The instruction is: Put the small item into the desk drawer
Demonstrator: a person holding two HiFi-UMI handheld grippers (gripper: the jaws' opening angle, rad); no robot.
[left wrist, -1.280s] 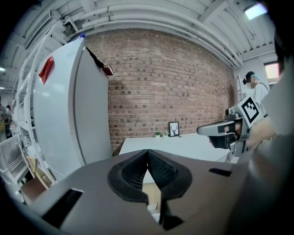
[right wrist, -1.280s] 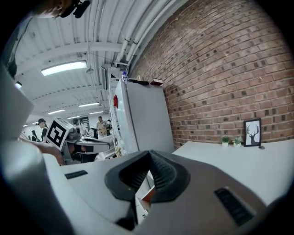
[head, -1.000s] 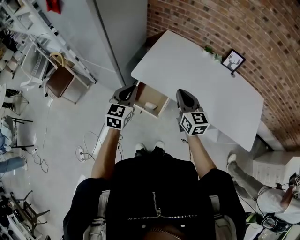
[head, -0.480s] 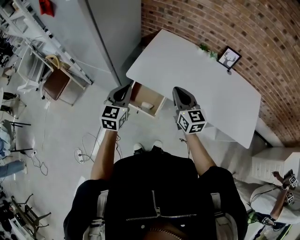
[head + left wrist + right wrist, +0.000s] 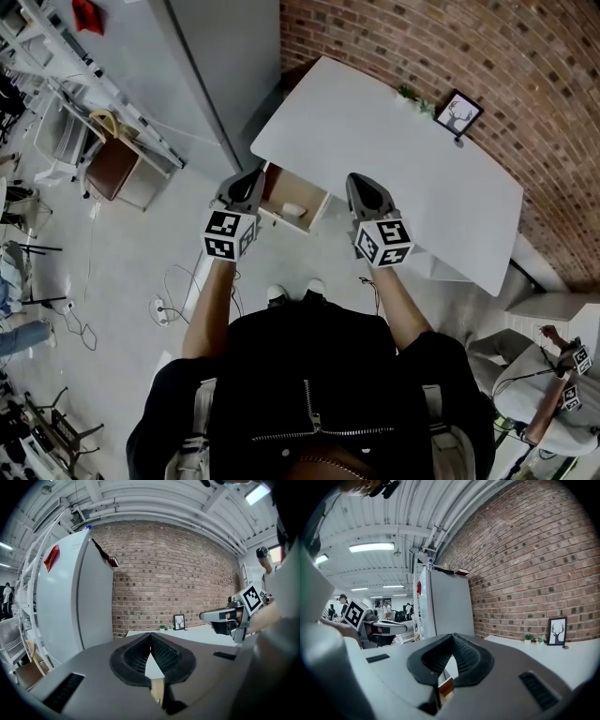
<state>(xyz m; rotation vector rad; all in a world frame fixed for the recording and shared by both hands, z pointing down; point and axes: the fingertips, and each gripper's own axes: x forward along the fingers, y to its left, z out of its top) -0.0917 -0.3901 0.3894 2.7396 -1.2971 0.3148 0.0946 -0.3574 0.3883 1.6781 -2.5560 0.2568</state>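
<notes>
The white desk [image 5: 441,187] has its wooden drawer [image 5: 314,208] pulled open under the near left corner. A small pale item [image 5: 293,210] lies inside the drawer. My left gripper [image 5: 249,183] hovers just left of the drawer, shut with nothing in it. My right gripper [image 5: 362,187] is over the desk's front edge to the right of the drawer, also shut and empty. In the left gripper view the closed jaws of my left gripper [image 5: 150,638] point at the desk, with the right gripper [image 5: 220,616] showing alongside. In the right gripper view my right gripper [image 5: 452,640] is shut too.
A framed deer picture [image 5: 465,117] and a small plant [image 5: 415,97] stand at the desk's back edge against the brick wall [image 5: 487,47]. A tall grey cabinet [image 5: 225,56] stands left of the desk. Cables [image 5: 169,300] lie on the floor; a person [image 5: 548,394] stands lower right.
The head view has shifted a little, so desk and grippers sit slightly further left. Both grippers keep their places beside the open drawer, still shut.
</notes>
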